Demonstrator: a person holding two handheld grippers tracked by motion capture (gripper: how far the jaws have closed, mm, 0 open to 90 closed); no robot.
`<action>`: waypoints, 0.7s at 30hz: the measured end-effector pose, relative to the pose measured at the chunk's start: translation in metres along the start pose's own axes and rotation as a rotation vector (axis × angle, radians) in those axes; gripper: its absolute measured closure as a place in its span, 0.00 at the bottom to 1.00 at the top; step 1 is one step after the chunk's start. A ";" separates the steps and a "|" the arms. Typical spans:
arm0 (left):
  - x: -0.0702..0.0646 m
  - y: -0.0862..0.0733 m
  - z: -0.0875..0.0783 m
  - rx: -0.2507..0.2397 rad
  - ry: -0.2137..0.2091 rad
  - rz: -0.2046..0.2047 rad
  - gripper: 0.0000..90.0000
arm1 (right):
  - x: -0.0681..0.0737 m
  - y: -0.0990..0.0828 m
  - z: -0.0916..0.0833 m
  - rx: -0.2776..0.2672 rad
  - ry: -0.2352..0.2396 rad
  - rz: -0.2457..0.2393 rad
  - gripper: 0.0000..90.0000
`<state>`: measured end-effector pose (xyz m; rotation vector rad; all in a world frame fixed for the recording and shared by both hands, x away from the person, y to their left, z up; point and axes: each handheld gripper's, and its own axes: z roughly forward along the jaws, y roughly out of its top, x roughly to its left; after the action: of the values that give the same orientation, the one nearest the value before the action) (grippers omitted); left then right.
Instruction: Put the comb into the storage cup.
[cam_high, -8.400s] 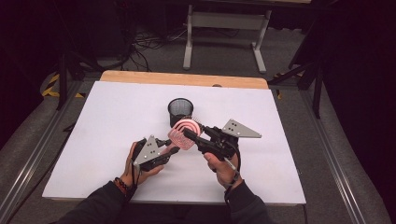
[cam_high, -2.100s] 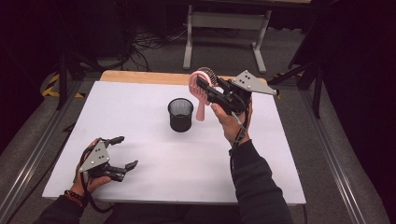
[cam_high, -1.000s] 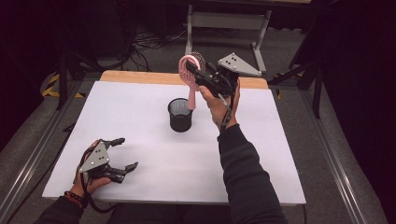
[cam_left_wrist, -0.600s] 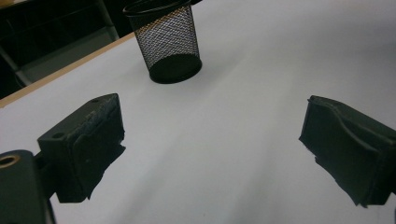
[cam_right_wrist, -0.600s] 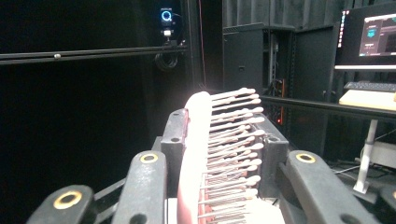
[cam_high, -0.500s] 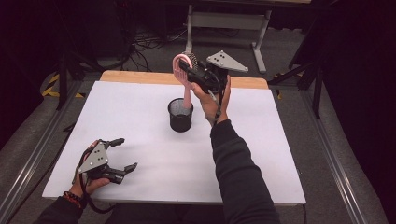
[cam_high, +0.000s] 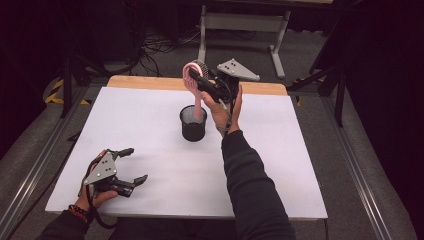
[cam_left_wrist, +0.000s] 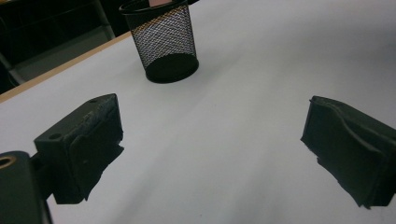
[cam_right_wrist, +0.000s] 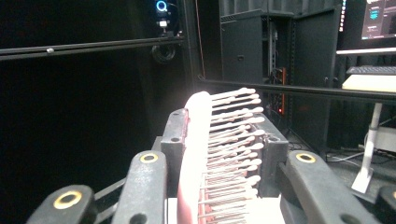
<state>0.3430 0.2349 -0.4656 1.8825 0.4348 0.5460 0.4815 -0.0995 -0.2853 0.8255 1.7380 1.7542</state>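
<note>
A pink hairbrush hangs upright over the black mesh cup near the table's middle, its handle reaching down into the cup's mouth. My right gripper is shut on the brush head, held high above the cup. In the right gripper view the pink brush and its white-tipped bristles sit pinched between the two jaws of the right gripper. My left gripper rests low at the table's front left, open and with nothing in it. The left gripper view shows the left gripper wide apart, the mesh cup farther off.
The white table top has a wooden strip along its far edge. Metal rails run along both sides of the table. A grey stand and cables lie on the floor behind.
My right hand has carried the brush left and down, from beside the cup to over it, so the handle now dips into the cup. The left hand has stayed put.
</note>
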 end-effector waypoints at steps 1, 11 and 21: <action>-0.001 0.000 0.000 -0.002 0.006 0.001 0.06 | 0.000 -0.001 0.000 0.001 0.002 0.002 0.71; -0.001 0.001 0.000 -0.006 0.008 0.001 0.06 | 0.000 -0.019 0.003 0.025 0.007 0.020 0.71; -0.001 0.000 0.000 0.000 0.000 0.004 0.06 | 0.000 -0.036 0.006 0.044 -0.002 0.051 0.71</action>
<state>0.3426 0.2342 -0.4656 1.8834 0.4316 0.5489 0.4848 -0.0944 -0.3217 0.8978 1.7750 1.7529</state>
